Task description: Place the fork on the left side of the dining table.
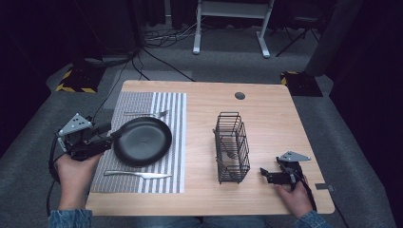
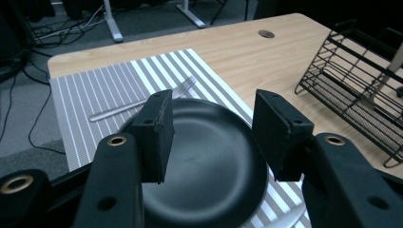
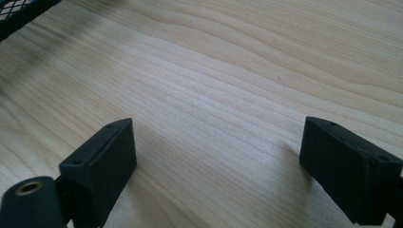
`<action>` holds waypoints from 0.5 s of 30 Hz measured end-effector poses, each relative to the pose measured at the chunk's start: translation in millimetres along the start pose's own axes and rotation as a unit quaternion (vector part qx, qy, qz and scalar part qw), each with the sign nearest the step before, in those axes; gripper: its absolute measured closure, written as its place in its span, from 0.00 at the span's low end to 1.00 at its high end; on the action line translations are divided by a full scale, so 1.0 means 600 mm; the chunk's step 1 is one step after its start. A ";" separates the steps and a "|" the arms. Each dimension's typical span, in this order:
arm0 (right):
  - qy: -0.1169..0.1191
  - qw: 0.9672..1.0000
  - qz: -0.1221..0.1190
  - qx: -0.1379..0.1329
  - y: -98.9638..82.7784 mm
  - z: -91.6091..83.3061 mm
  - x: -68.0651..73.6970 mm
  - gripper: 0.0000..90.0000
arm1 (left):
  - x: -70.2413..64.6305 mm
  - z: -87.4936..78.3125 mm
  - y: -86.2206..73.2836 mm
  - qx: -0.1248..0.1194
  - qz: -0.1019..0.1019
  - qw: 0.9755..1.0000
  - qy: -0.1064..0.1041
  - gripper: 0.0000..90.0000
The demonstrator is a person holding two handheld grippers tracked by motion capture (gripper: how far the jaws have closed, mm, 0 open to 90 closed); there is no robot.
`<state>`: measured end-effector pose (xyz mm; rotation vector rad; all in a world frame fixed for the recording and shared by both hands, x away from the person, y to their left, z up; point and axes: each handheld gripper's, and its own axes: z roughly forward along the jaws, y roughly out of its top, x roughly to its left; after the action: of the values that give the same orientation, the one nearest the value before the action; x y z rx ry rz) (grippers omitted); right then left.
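A black plate [image 1: 142,141] lies on a striped placemat [image 1: 177,118], with a fork [image 1: 147,114] beyond it and a knife [image 1: 138,175] on its near side. My left gripper [image 1: 113,135] hovers at the plate's left rim. In the left gripper view its jaws stand open over the plate [image 2: 209,180] with nothing between the pads [image 2: 159,133]; the fork [image 2: 142,104] lies farther off. My right gripper [image 1: 265,174] rests low over bare wood right of a black wire basket [image 1: 232,147]. In the right gripper view the right gripper [image 3: 216,161] is open and empty.
The wire basket [image 2: 356,90] stands mid-table with a metal utensil [image 2: 386,76] leaning inside it. A round cable hole [image 1: 240,95] sits near the wooden table's far edge [image 1: 204,83]. Cables and a desk frame lie on the floor beyond.
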<state>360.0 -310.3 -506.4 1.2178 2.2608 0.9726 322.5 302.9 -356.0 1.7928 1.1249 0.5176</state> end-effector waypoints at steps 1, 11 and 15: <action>0.000 1.000 0.000 0.000 0.000 0.000 0.000 0.13 | -0.007 0.002 -0.006 0.010 0.009 1.000 -0.002 0.55; 0.000 1.000 0.000 0.000 0.000 0.000 0.000 0.13 | -0.031 0.001 -0.045 0.018 0.022 0.999 -0.015 0.53; 0.000 1.000 0.000 0.000 0.000 0.000 0.000 0.13 | -0.030 0.000 -0.074 0.012 0.011 1.000 -0.014 0.53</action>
<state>360.0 -310.3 -506.4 1.2169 2.2610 0.9724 292.9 294.3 -392.6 1.8293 1.0985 0.4923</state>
